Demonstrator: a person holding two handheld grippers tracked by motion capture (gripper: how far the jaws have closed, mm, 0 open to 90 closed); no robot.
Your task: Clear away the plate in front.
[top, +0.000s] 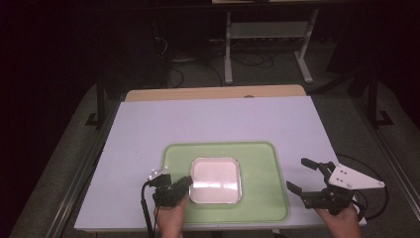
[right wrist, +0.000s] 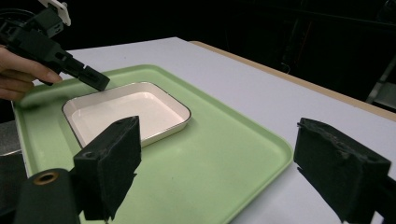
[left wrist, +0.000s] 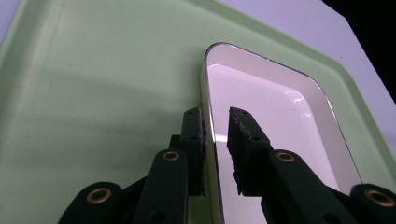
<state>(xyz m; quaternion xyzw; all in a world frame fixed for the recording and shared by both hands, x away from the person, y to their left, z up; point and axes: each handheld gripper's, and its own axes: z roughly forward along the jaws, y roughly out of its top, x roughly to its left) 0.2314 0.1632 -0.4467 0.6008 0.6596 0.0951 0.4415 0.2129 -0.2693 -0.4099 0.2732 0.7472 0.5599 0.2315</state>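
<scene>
High view: nearest me, my left gripper (top: 184, 182) sits at the near left corner of the shallow white square enamel dish (top: 216, 179), and in the left gripper view its jaws stand one on each side of the dish's rim (left wrist: 208, 130), a narrow gap showing, so not clamped. My right gripper (top: 302, 174) hovers over the right edge of the pale green rectangular plastic tray (top: 262, 163), jaws spread wide with nothing between them. The dish rests in the middle of the tray, which lies on the near half of the white table top (top: 208, 119).
</scene>
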